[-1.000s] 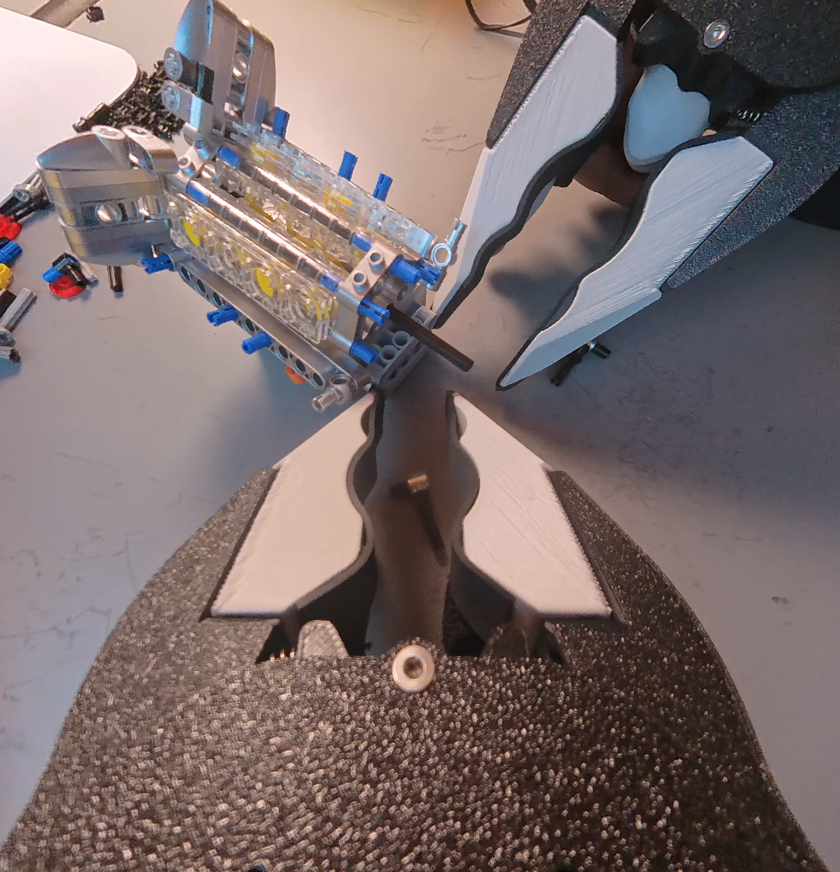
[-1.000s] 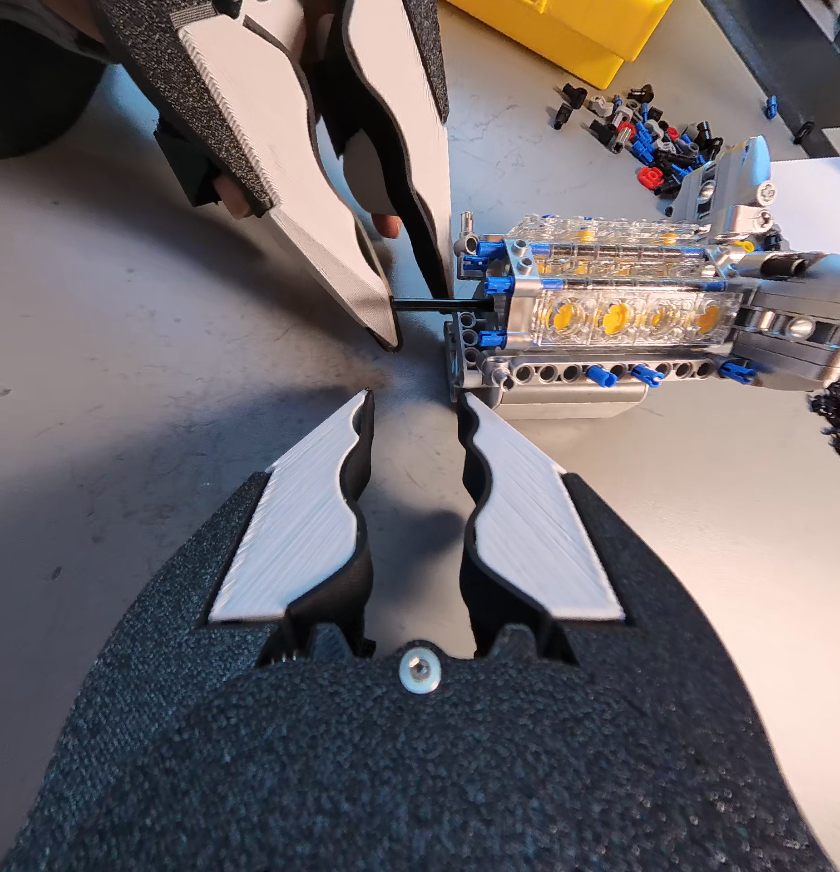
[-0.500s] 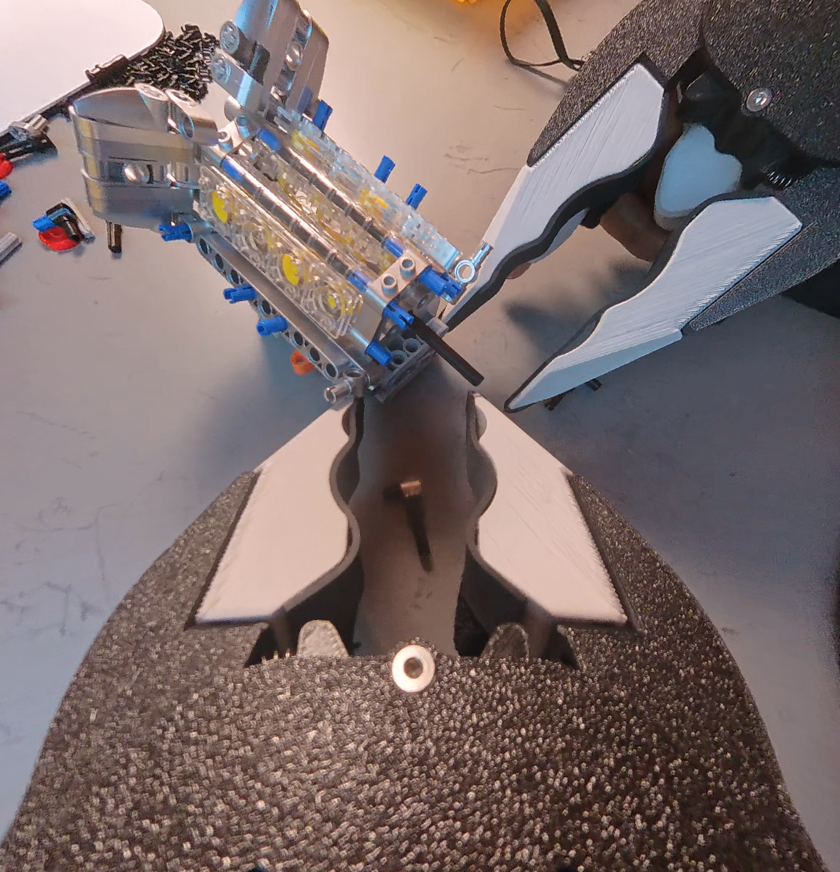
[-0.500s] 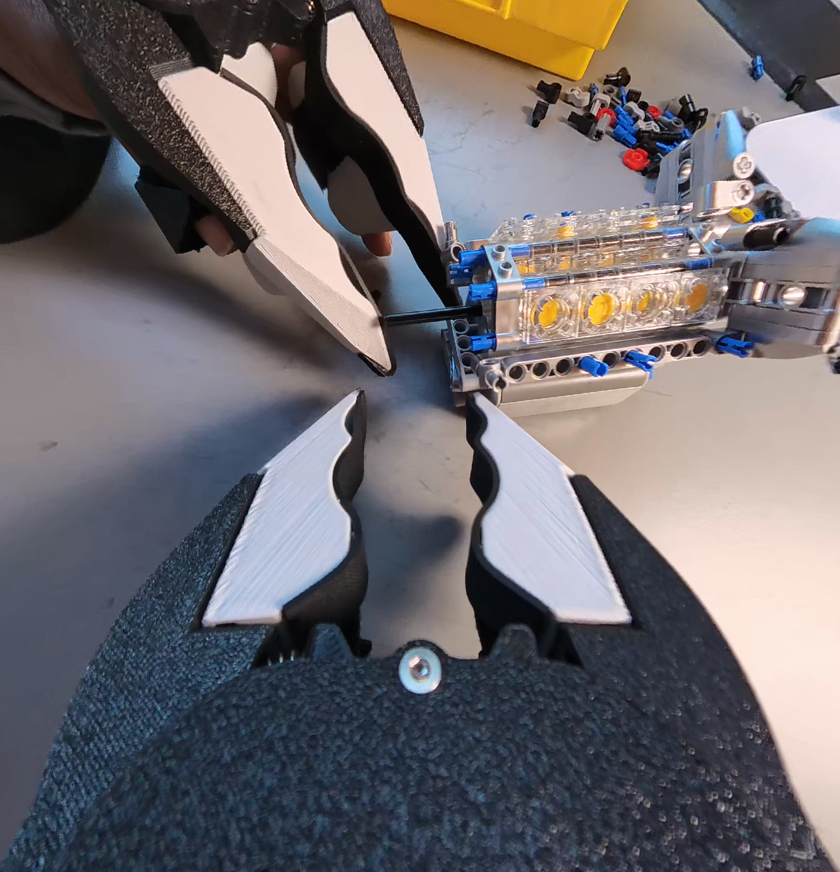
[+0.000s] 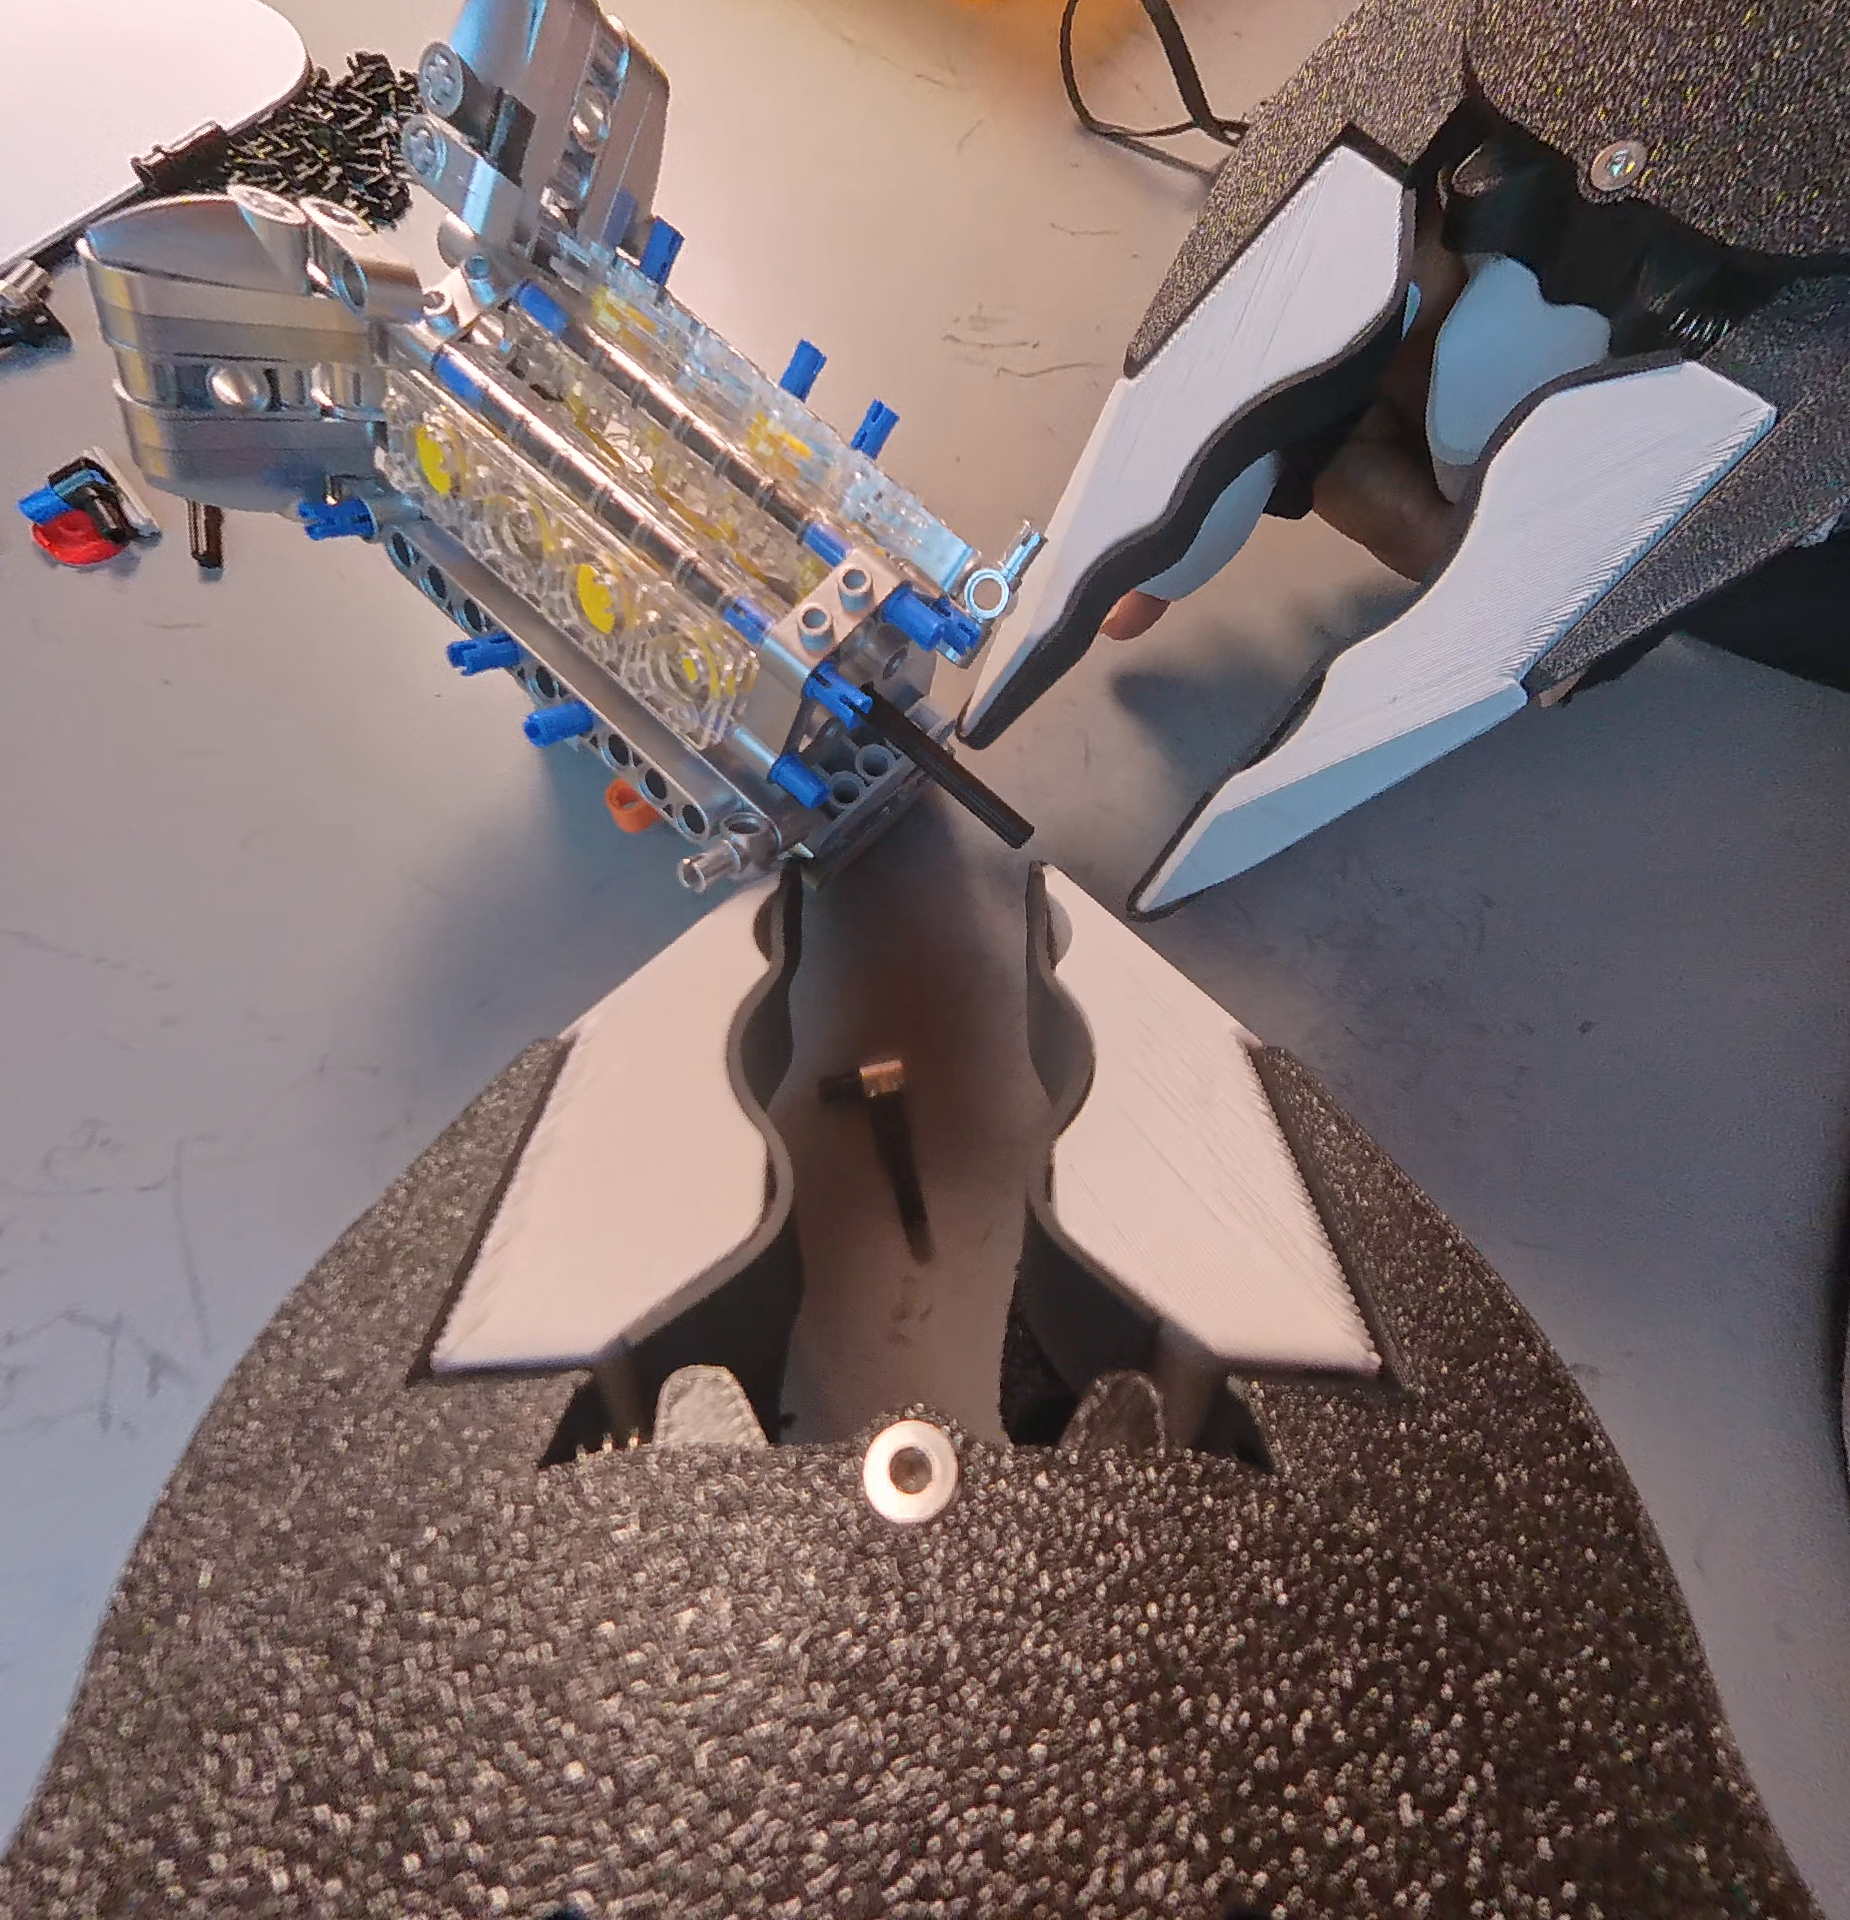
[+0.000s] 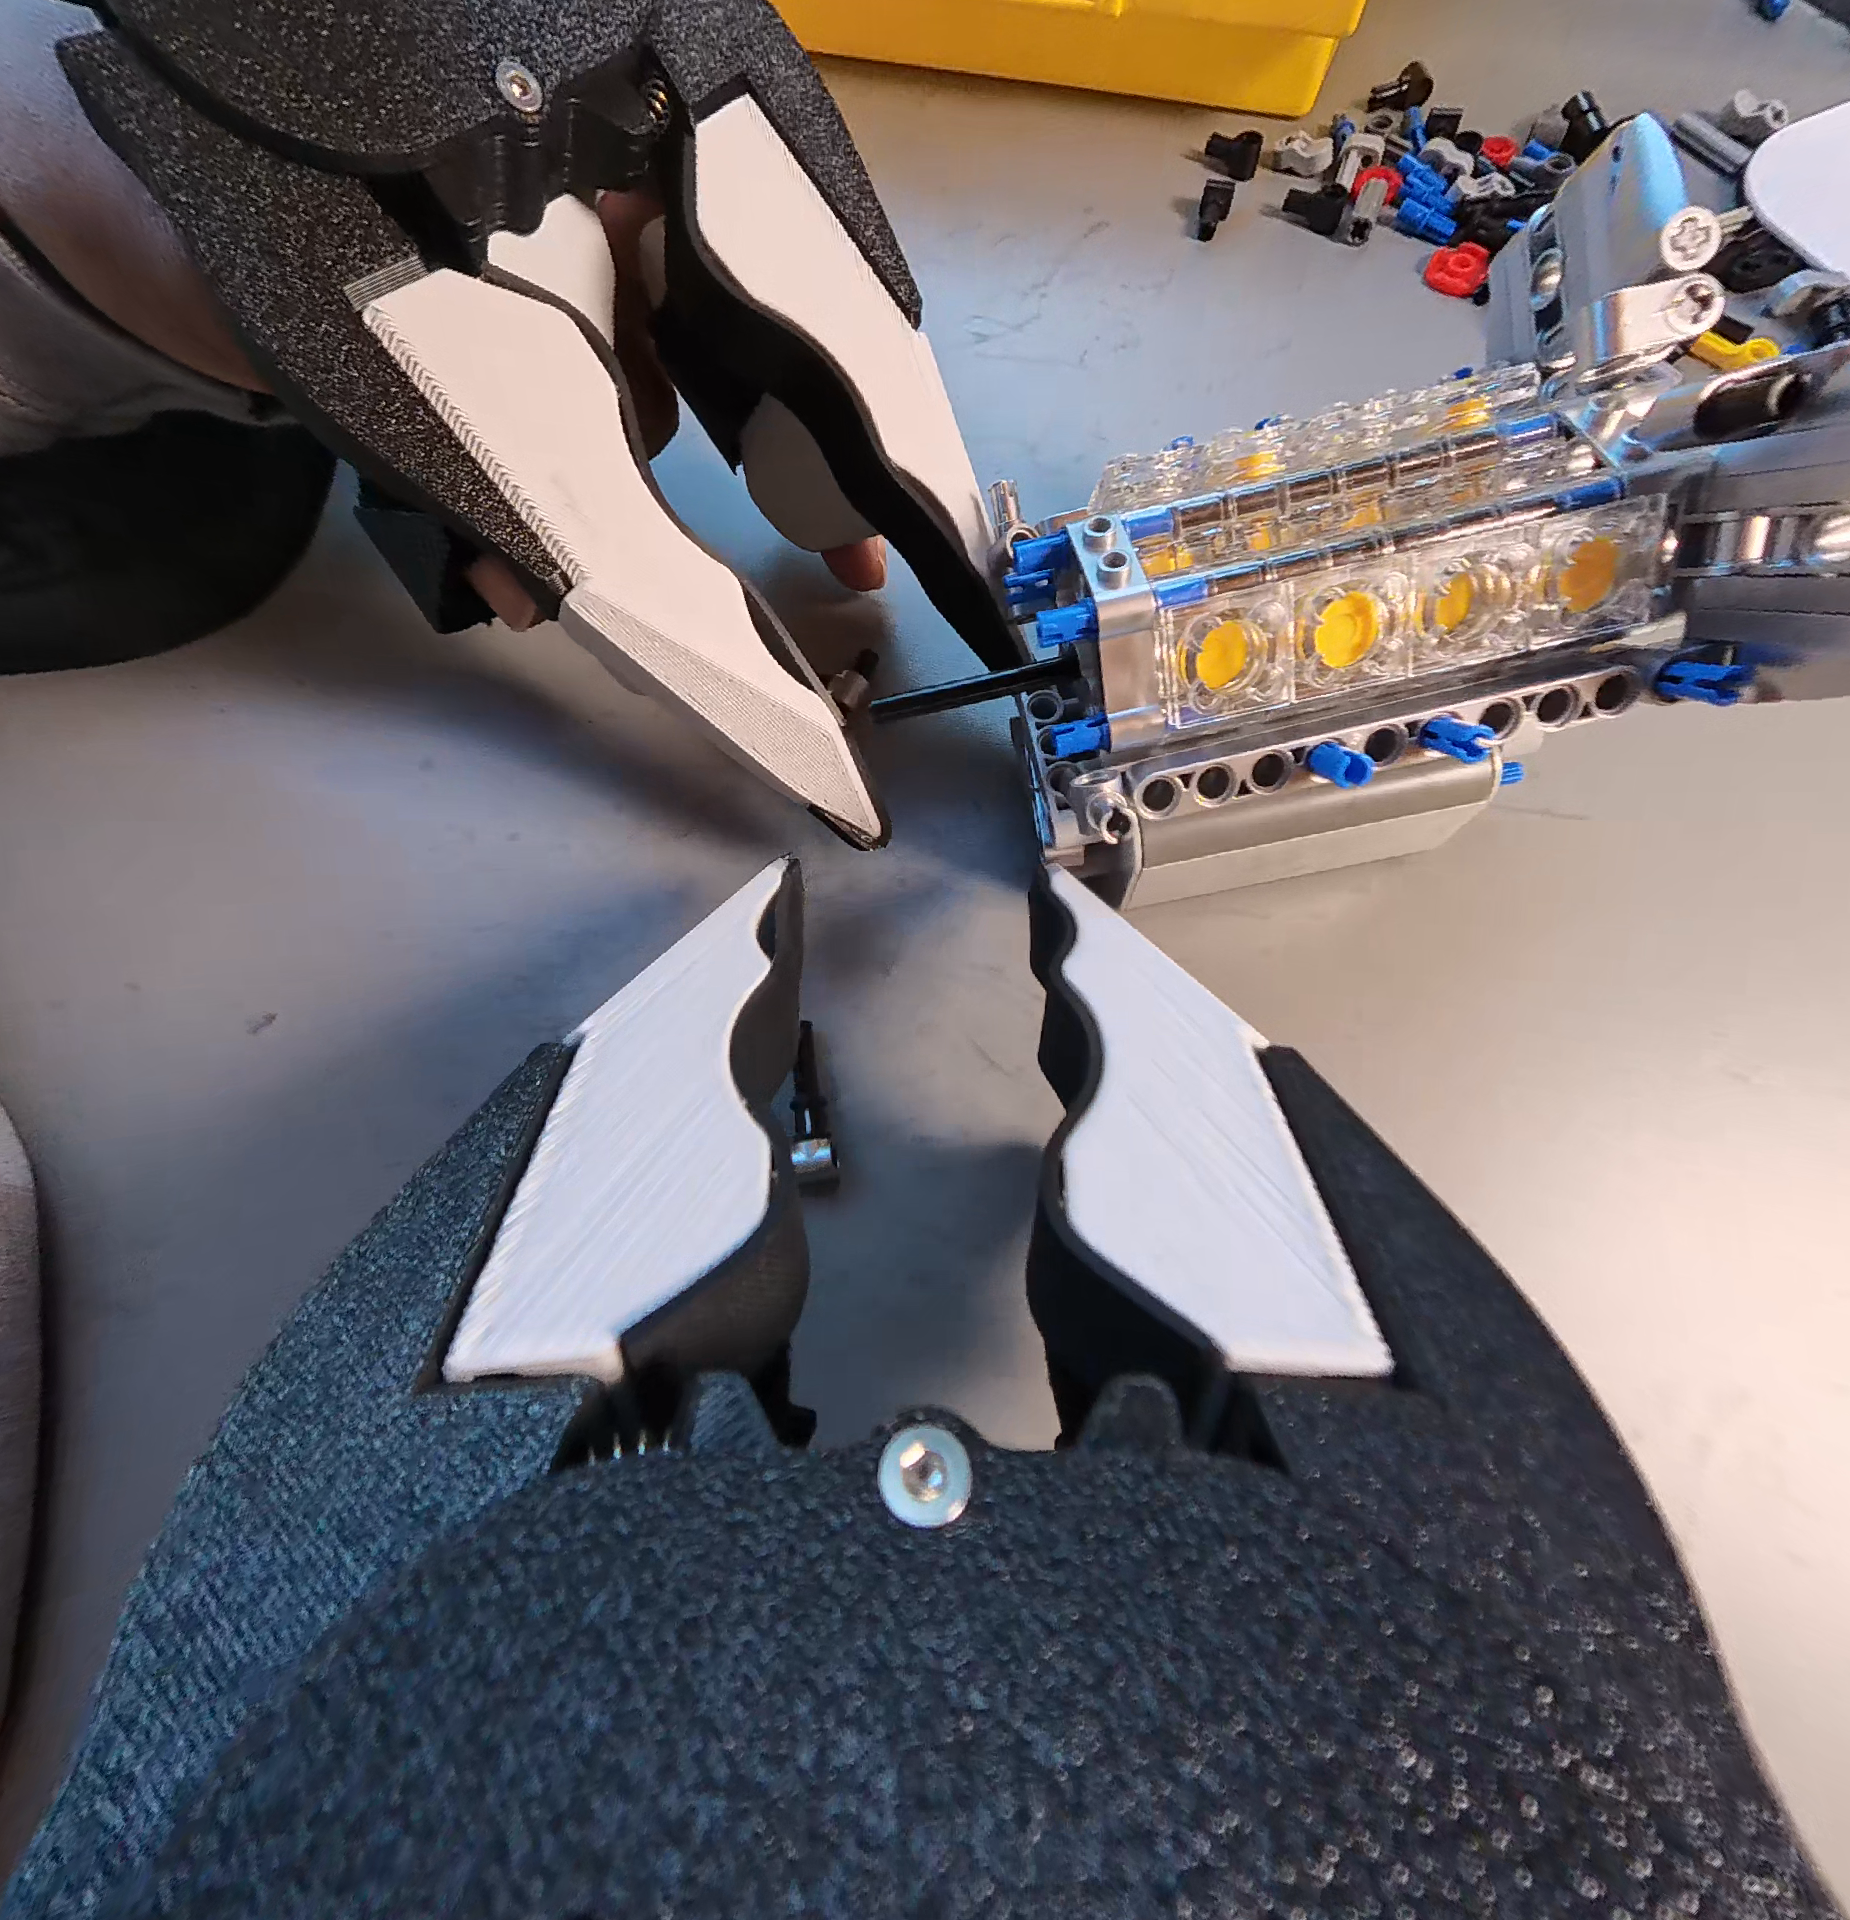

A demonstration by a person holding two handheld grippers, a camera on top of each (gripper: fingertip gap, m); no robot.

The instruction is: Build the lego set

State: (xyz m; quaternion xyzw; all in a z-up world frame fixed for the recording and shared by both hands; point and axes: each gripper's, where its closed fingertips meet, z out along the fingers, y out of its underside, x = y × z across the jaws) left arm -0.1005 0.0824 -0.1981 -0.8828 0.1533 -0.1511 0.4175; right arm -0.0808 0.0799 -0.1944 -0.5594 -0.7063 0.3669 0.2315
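A grey and clear brick-built engine model (image 5: 588,499) with yellow pistons and blue pins lies on the grey table; it also shows in the right wrist view (image 6: 1368,644). A thin black axle (image 5: 947,779) sticks out of its near end (image 6: 952,691). My left gripper (image 5: 910,883) is open and empty, its tips just short of the axle. A small black pin with a grey bush (image 5: 879,1132) lies on the table between its fingers. My right gripper (image 6: 916,873) is open and empty by the model's end. Another small pin (image 6: 812,1122) lies beside its left finger.
A yellow box (image 6: 1056,52) stands at the back. Loose black, blue and red parts (image 6: 1420,177) lie scattered beyond the model. A white surface (image 5: 121,104) and a heap of black pieces (image 5: 308,135) lie behind it. A black cable (image 5: 1139,94) runs across the far table. Both grippers' tips are close together, under 4 cm apart.
Both grippers have opened a little wider. The right gripper has drawn back, so a small pin now shows between its fingers. The model stays in place.
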